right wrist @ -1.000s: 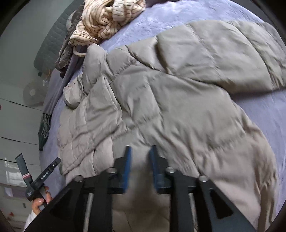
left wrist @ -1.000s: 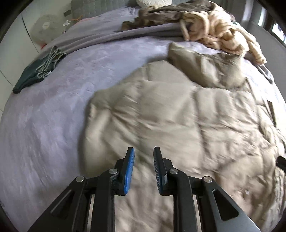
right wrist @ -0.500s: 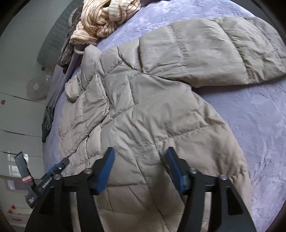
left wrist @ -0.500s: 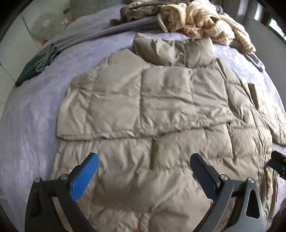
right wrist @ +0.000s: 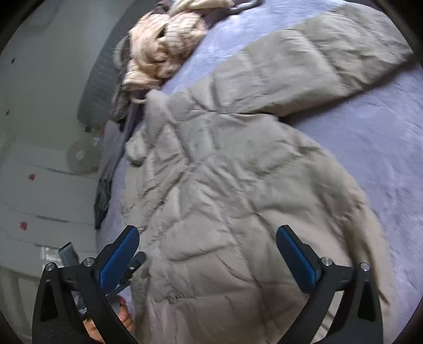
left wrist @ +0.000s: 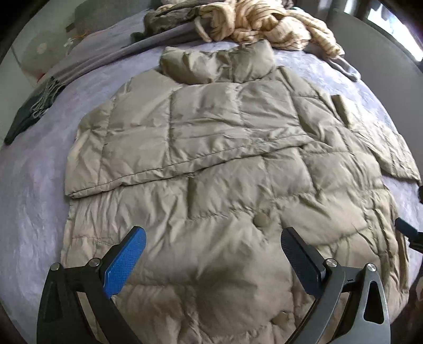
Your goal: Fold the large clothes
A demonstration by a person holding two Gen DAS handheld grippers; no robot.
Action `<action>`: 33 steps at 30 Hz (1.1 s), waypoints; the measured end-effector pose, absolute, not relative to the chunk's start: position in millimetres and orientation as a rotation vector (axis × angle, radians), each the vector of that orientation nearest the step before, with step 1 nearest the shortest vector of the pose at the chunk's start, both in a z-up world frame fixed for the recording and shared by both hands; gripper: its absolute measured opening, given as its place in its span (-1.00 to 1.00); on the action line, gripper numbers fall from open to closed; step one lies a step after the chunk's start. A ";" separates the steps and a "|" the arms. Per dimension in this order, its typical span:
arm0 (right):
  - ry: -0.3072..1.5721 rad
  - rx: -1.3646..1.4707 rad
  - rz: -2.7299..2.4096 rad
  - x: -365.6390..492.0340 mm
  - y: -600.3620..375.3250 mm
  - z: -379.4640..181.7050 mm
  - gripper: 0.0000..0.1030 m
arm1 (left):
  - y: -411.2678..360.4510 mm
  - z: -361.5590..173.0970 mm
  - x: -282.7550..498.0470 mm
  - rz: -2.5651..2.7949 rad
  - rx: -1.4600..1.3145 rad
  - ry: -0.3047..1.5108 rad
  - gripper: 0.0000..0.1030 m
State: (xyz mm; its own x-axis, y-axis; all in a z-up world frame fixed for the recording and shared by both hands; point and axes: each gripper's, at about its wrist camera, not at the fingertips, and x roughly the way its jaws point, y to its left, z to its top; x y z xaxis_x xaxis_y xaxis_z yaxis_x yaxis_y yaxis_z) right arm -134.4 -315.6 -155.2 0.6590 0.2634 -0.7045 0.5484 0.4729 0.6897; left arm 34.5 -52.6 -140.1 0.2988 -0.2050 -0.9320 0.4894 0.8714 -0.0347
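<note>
Well, the big beige quilted puffer jacket (left wrist: 219, 169) lies spread flat on the lilac bedspread (left wrist: 34, 190), collar toward twelve o'clock, hem toward six. One sleeve (left wrist: 169, 137) is already folded across the chest, its cuff ending at about nine o'clock. The other sleeve (right wrist: 312, 60) is stretched straight out onto the bedspread, toward two o'clock in the right wrist view, and is not yet brought in.

The left tool (left wrist: 212, 251) hangs over the lower front of the jacket with its jaws spread wide and nothing between them. The right tool (right wrist: 207, 251) is over the hem on its own side; its jaws are opening, and they pinch no cloth.

So I'd say the fold is barely started: one sleeve in, the second sleeve and the body folds left to do. A heap of cream striped knitwear (left wrist: 267, 23) waits at twelve o'clock, just beyond the collar, and a dark fringed scarf (left wrist: 31, 113) lies at ten o'clock, well apart.
</note>
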 end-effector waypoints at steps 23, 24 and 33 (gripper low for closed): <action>0.491 1.477 -0.519 -277.2 -558.1 -192.2 0.99 | -187.5 -143.3 -5.4 -0.519 0.334 1.202 0.99; 0.477 1.486 -0.515 -274.3 -567.8 -194.0 0.99 | -194.4 -144.3 -5.4 -0.519 0.335 1.204 0.99; 0.357 1.638 -0.461 -240.2 -617.6 -219.5 0.43 | -220.2 -138.5 0.8 -0.499 0.352 1.191 0.98</action>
State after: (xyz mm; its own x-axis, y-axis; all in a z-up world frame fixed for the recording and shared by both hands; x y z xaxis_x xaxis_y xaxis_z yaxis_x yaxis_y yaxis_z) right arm -240.2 -617.6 -219.5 0.8687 -0.0361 -0.4940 0.4871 -0.1183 0.8653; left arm 0.8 -220.2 -138.5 0.2834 -0.1825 -0.9415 0.5427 0.8399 0.0005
